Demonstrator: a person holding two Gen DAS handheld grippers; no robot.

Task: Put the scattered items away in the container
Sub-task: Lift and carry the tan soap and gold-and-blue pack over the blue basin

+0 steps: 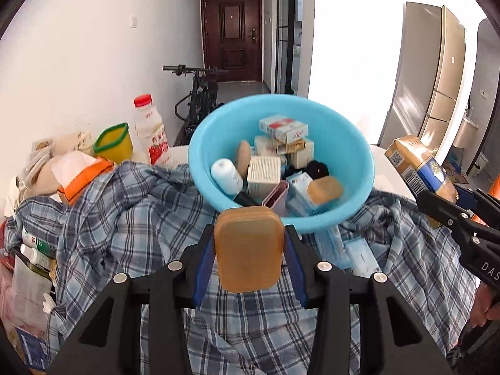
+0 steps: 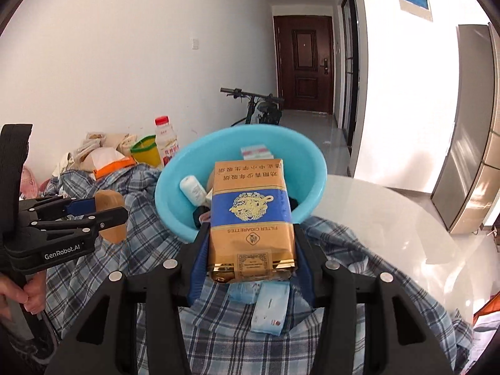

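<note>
left gripper: I've got it clamped on the amber soap bar, held just short of the blue basin's near rim.
right gripper: pinching the gold cigarette carton by its sides, same spot, right of the soap.
basin: already pretty full (boxes, a white bottle).
tip: I'd clear the rim first, let go low over a gap, one hand at a time.
watch: the plaid shirt bunched under the basin, it could tip.

Each camera sits close behind its own gripper, angled downward and forward; both views share the blue basin just ahead and the hallway door beyond.
</note>
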